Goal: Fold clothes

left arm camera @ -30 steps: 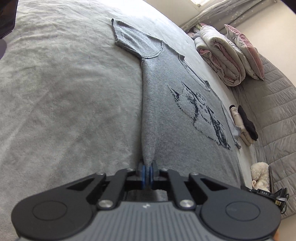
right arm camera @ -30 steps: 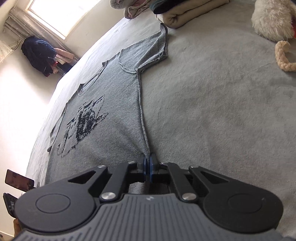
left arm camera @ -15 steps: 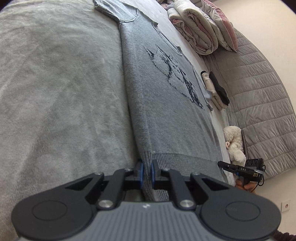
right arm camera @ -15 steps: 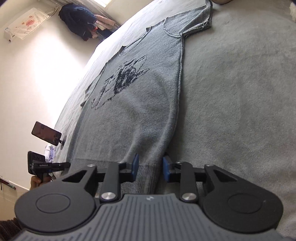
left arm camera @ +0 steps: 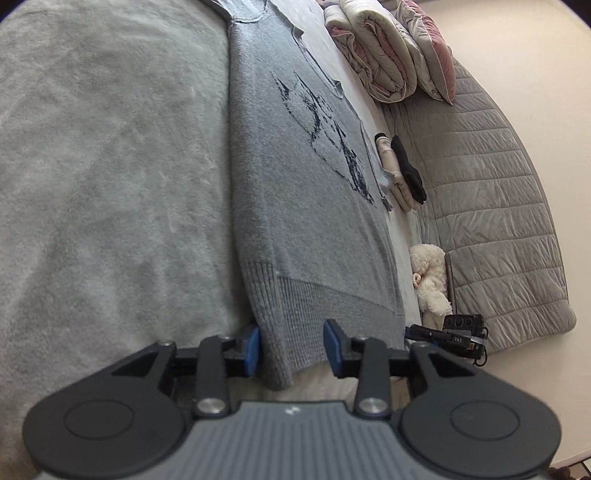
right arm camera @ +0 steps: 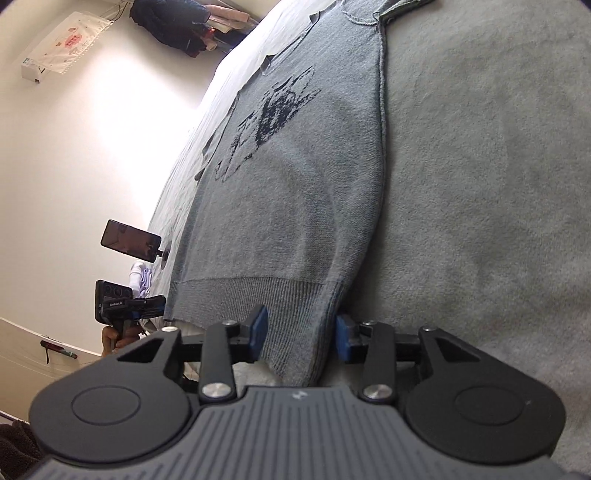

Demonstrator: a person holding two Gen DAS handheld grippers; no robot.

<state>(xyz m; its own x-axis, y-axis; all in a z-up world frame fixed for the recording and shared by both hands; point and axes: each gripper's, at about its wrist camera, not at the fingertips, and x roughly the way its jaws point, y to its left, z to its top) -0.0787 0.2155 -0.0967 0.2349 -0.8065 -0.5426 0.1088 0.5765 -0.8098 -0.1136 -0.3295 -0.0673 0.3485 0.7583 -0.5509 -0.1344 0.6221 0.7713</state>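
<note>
While both wrist views share the grey blanket (left arm camera: 110,184) and the grey sweater (left arm camera: 306,221) spread flat on it, each shows a different room side. Left wrist view only: quilted grey headboard (left arm camera: 491,206), rolled duvet (left arm camera: 373,48) and pink pillow (left arm camera: 436,48), small folded clothes stack (left arm camera: 402,173), white plush toy (left arm camera: 432,280). Right wrist view only: bright wall, hanging dark clothes (right arm camera: 173,26), plastic bag with red print (right arm camera: 66,44) (unreadable), phone on a mount (right arm camera: 129,240), bare hand (right arm camera: 114,338) under the other tool.

Sweater hem hangs over the bed's near edge; wide bare blanket lies on the outer side of each side seam.

Left gripper (left arm camera: 291,347): jaws opening, blue pads (left arm camera: 253,349) apart, ribbed hem corner between them, not pinched. Right gripper (right arm camera: 301,338): jaws opening, pads (right arm camera: 260,328) apart, other hem corner between them, loose.

Writing: small white text on each gripper as seen from the opposite view, too small to read.
</note>
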